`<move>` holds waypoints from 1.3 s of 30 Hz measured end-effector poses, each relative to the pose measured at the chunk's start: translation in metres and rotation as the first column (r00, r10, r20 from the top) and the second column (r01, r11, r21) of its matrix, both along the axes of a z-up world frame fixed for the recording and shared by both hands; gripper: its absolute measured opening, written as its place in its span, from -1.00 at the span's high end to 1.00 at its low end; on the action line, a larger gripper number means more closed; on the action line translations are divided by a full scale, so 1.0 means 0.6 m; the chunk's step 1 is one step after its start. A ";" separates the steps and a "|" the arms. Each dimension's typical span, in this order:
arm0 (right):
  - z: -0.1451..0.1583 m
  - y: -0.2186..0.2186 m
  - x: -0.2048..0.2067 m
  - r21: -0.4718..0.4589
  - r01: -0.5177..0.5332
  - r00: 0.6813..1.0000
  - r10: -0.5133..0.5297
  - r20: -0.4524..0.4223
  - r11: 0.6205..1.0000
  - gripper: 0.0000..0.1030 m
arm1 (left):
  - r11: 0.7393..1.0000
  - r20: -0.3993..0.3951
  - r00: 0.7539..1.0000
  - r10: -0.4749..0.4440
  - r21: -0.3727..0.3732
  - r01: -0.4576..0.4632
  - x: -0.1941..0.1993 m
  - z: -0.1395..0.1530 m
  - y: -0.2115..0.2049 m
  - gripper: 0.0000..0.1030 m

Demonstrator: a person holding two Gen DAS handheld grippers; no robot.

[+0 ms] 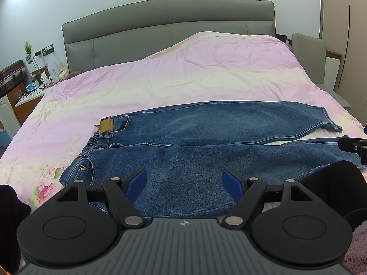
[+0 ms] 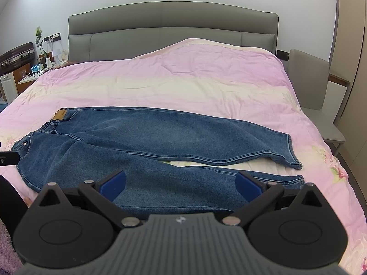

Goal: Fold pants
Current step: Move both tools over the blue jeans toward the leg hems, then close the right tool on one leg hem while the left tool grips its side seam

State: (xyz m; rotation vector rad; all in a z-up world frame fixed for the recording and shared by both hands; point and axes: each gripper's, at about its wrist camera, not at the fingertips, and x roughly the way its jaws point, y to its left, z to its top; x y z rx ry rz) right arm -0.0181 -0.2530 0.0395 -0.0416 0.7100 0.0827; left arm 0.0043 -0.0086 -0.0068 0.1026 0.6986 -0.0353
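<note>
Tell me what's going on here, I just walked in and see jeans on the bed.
A person holds a gripper in each hand over a pair of jeans spread out flat on a pink quilt, waistband to the left, legs running right and slightly apart. The left gripper hovers over the hip area and the right gripper over the near leg. Both are open and hold nothing. No fold has been made yet.

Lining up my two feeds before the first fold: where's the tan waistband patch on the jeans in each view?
Left wrist: patch left of centre, at the jeans' far-left corner.
Right wrist: patch far left, upper-middle, same corner.
Shared landmark: grey headboard across the top of both.
</note>
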 end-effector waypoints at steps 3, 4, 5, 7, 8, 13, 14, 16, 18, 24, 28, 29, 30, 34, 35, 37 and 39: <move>0.000 0.001 0.002 0.001 0.001 1.000 -0.001 -0.002 1.000 -0.90 | 1.000 0.000 1.000 0.001 0.001 -0.001 0.000 0.000 0.000 -0.71; 0.001 0.001 0.002 0.001 -0.001 1.000 0.001 -0.002 1.000 -0.90 | 1.000 -0.001 1.000 0.000 0.000 0.000 0.000 0.000 0.000 -0.71; 0.000 0.001 0.001 0.000 -0.004 1.000 0.004 0.000 1.000 -0.90 | 1.000 -0.001 1.000 0.000 0.000 0.000 0.000 0.000 0.000 -0.71; 0.002 0.002 0.000 -0.005 -0.007 1.000 0.007 0.004 1.000 -0.90 | 1.000 -0.002 1.000 -0.001 0.000 0.001 0.000 0.001 -0.002 -0.71; 0.002 0.003 -0.001 -0.006 -0.007 1.000 0.007 0.006 1.000 -0.90 | 1.000 -0.003 1.000 -0.002 0.000 0.002 0.000 0.002 -0.002 -0.71; 0.000 0.003 -0.002 -0.007 -0.007 1.000 0.007 0.006 1.000 -0.90 | 1.000 -0.002 1.000 -0.003 0.000 0.003 0.000 0.002 -0.003 -0.71; 0.000 0.003 -0.003 -0.008 -0.006 1.000 0.006 0.006 1.000 -0.90 | 1.000 -0.002 1.000 -0.003 0.000 0.003 0.000 0.002 -0.003 -0.71; 0.000 0.004 -0.004 -0.009 -0.008 1.000 0.008 0.008 1.000 -0.90 | 1.000 -0.002 1.000 -0.003 -0.001 0.003 0.000 0.002 -0.003 -0.71; 0.001 0.005 -0.005 -0.010 -0.009 1.000 0.009 0.010 1.000 -0.90 | 1.000 -0.004 1.000 -0.003 0.000 0.003 0.001 0.003 -0.003 -0.71; 0.002 0.005 -0.006 -0.011 -0.010 1.000 0.010 0.012 1.000 -0.90 | 1.000 -0.006 1.000 -0.006 0.002 0.006 0.002 0.004 -0.004 -0.71; -0.002 0.001 -0.004 -0.013 -0.012 1.000 0.012 0.006 1.000 -0.90 | 0.999 -0.008 1.000 -0.030 0.027 0.030 0.006 0.002 -0.004 -0.71; -0.003 -0.001 -0.003 -0.018 -0.016 1.000 0.016 0.007 1.000 -0.90 | 0.998 -0.011 0.999 -0.040 0.041 0.040 0.009 0.001 -0.004 -0.71; -0.004 -0.005 -0.002 -0.028 -0.019 1.000 0.019 0.012 0.999 -0.90 | 0.997 -0.016 0.999 -0.051 0.056 0.052 0.012 0.001 -0.004 -0.71; -0.005 -0.037 0.003 -0.062 -0.013 0.999 0.016 0.041 0.998 -0.90 | 0.986 -0.037 0.991 -0.130 0.100 0.133 0.026 -0.005 -0.004 -0.71; -0.004 -0.050 0.005 -0.058 -0.008 0.999 0.010 0.042 0.998 -0.90 | 0.982 -0.045 0.987 -0.151 0.106 0.156 0.029 -0.008 -0.006 -0.70; -0.005 -0.073 0.011 -0.052 0.010 1.000 -0.008 0.029 0.999 -0.88 | 0.972 -0.066 0.977 -0.201 0.110 0.208 0.039 -0.013 -0.010 -0.69; -0.007 -0.097 0.016 -0.048 0.010 1.000 -0.010 0.017 0.999 -0.71 | 0.958 -0.095 0.962 -0.255 0.111 0.265 0.048 -0.021 -0.019 -0.64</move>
